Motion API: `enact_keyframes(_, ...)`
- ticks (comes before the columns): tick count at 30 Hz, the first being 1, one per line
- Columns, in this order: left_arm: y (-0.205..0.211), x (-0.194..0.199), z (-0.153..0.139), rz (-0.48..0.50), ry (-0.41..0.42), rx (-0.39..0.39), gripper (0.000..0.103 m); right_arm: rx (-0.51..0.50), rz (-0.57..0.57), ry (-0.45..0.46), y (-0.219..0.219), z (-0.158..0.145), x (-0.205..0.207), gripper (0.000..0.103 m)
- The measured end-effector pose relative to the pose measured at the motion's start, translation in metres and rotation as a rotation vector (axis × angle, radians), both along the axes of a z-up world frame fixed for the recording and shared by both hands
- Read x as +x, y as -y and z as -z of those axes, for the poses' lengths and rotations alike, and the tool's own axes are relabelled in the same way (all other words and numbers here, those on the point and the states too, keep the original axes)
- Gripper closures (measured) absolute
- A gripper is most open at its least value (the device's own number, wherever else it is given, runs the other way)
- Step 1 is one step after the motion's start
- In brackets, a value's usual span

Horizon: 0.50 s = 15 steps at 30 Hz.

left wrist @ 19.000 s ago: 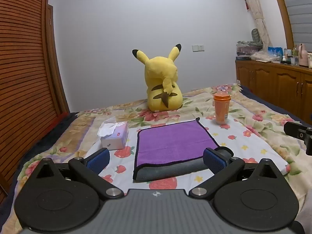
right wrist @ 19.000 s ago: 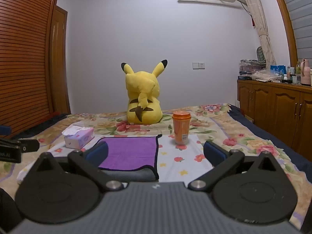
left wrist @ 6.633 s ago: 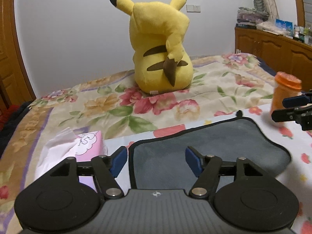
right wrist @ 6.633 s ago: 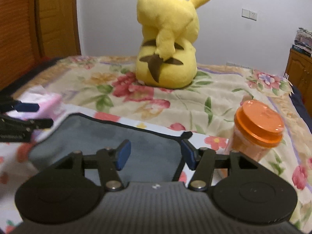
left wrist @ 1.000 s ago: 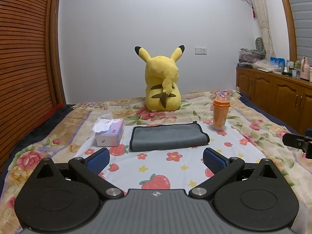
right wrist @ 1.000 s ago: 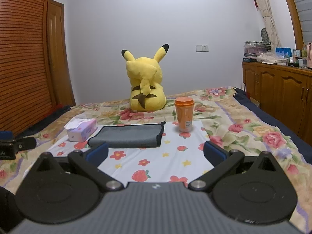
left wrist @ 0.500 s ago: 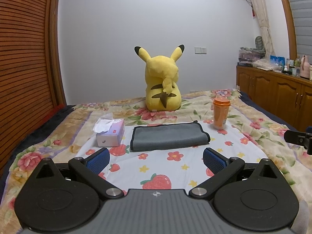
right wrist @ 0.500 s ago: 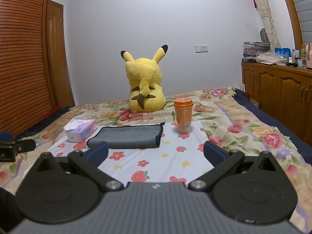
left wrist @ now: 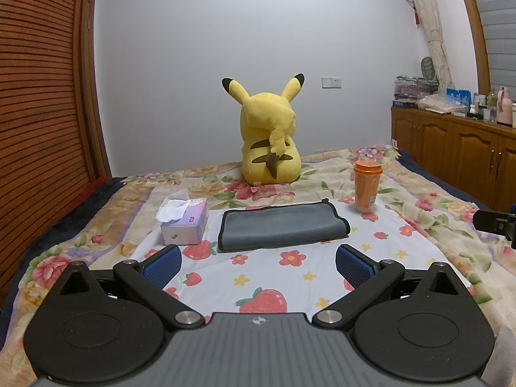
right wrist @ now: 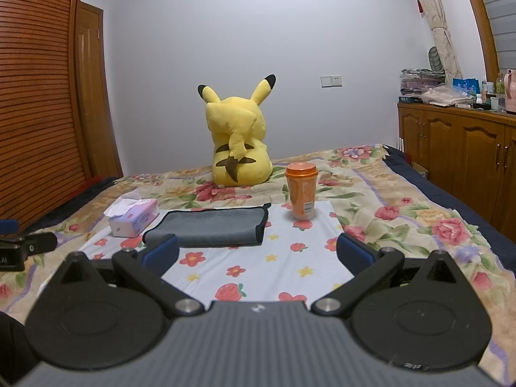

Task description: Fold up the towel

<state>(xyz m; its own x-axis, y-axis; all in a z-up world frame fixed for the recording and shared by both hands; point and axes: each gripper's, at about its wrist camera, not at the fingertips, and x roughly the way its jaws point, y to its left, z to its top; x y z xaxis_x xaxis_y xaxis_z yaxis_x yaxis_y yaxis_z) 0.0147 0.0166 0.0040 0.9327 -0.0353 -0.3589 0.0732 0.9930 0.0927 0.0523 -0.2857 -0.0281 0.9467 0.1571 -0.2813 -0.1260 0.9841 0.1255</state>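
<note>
Your left gripper (left wrist: 258, 266) is spread wide, its blue fingertips (left wrist: 163, 264) far apart with nothing between them, hovering low over the near part of the bed. Your right gripper (right wrist: 258, 254) is just as wide, blue pads (right wrist: 354, 253) empty, and it too holds nothing. Each tool catches the other at the edge of its view: the right one's black tip shows at the far right of the left wrist view, and the left one's tip at the far left of the right wrist view. Ahead of both lies the towel (left wrist: 282, 224), folded into a flat grey rectangle with black edging, resting on a pale sheet (left wrist: 300, 271) printed with strawberries and small flowers; neither gripper touches it, and it sits apart from both sets of fingers. Just to the towel's left stands a pale purple tissue box (left wrist: 185, 222) with a white tissue sticking out of its top, close to the towel but not touching. To the towel's right, near its far corner, an orange lidded cup (left wrist: 367, 187) stands upright. Beyond them a yellow Pikachu plush (left wrist: 271, 142) sits on the floral blanket (left wrist: 429, 193) with its back to you. Wooden cabinets (right wrist: 458, 158) run along the right wall, cluttered on top.
</note>
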Motion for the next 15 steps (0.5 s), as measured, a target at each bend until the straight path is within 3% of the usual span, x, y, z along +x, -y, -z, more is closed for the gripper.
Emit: enact_keyframes(15,-0.0033,0.0005,0.0028,-0.001,-0.007,0.002,0.0,0.001,0.0,0.0,0.0007,0.0003,0.0,0.0)
